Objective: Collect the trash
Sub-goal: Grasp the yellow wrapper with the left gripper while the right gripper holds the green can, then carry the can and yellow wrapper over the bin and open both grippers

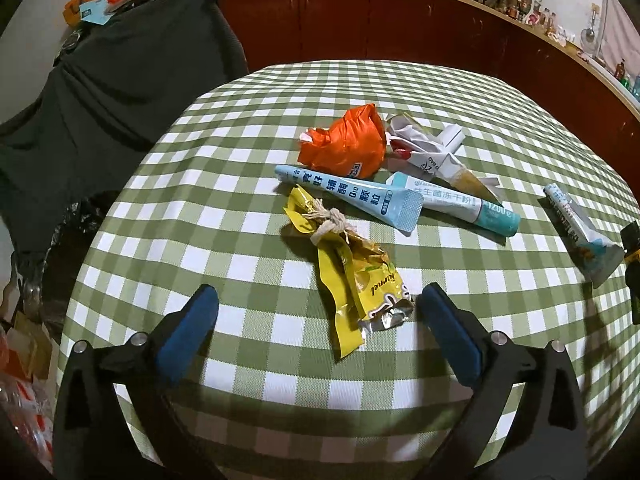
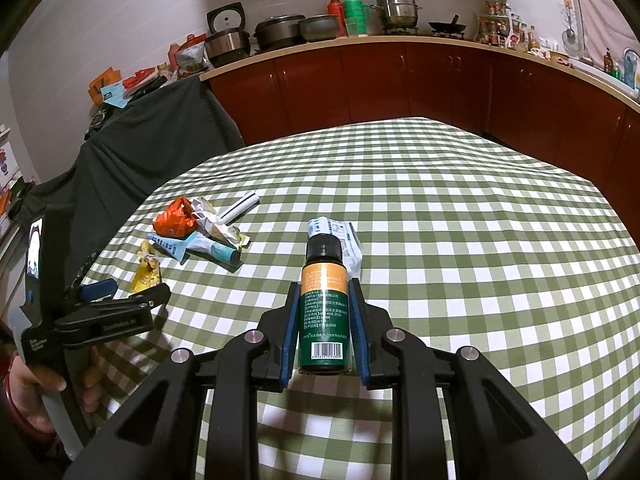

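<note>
My left gripper point(image 1: 318, 296) stands open just above the green checked tablecloth point(image 1: 248, 360). The near end of a yellow wrapper point(image 1: 352, 276) tied with string lies between its blue pads, untouched. Beyond lie an orange bag point(image 1: 348, 140), crumpled white paper point(image 1: 424, 144) and two light-blue sachets point(image 1: 352, 196). Another sachet point(image 1: 580, 232) lies at the right. My right gripper point(image 2: 324, 284) is shut on a small green-labelled bottle point(image 2: 324, 320) with a black cap, held over the cloth. The right wrist view also shows the left gripper point(image 2: 128, 290) by the yellow wrapper point(image 2: 148, 272).
A dark cloth point(image 1: 120, 80) drapes over something left of the table. Below it sits a shiny black bag point(image 1: 72, 232). Red cabinets point(image 2: 400, 80) under a counter with pots point(image 2: 320, 28) run behind. The table's left edge is close to the left gripper.
</note>
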Available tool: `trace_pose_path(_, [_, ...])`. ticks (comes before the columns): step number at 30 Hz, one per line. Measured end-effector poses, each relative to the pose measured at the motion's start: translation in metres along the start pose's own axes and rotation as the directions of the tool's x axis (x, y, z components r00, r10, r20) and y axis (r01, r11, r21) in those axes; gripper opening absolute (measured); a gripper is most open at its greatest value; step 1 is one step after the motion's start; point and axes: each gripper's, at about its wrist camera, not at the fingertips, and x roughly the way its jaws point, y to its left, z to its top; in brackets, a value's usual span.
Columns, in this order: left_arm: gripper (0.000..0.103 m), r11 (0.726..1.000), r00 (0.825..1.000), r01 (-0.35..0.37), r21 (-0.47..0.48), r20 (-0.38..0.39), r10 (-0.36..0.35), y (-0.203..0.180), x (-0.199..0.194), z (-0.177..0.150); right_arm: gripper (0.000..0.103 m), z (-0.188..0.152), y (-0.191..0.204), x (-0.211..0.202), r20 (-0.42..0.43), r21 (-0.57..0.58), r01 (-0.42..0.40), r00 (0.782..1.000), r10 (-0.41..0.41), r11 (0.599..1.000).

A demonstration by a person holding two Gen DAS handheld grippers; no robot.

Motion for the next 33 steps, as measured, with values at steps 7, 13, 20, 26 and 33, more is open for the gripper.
trace_pose_path(7, [0.073,0.999,0.999,0.012,-0.029,0.044,-0.011,0.003,-0.003,0.006,0.024,0.0,0.002,-0.001,0.0,-0.003,-0.002,1.0,0.002,1.0])
trace_pose_path(13, [0.035,0.998,0.996,0.054,0.03,0.062,-0.056,0.002,-0.005,0.008,0.024,0.0,0.006,0.0,-0.006,-0.005,-0.002,1.0,0.002,1.0])
trace_pose_path(20, [0.034,0.996,0.994,0.05,0.077,0.09,-0.056,0.01,-0.014,-0.001,0.024,0.001,0.016,0.0,-0.006,-0.018,-0.012,1.0,0.012,1.0])
trace_pose_path(26, [0.033,0.994,0.989,0.01,0.107,0.143,-0.025,0.028,-0.036,-0.014,0.024,0.004,0.035,-0.001,-0.005,-0.037,-0.039,0.999,0.039,0.999])
trace_pose_path(33, [0.033,0.997,0.983,-0.064,0.04,0.176,0.056,0.083,-0.059,-0.02,0.024,0.005,0.086,0.007,-0.02,-0.084,-0.124,0.992,0.122,0.989])
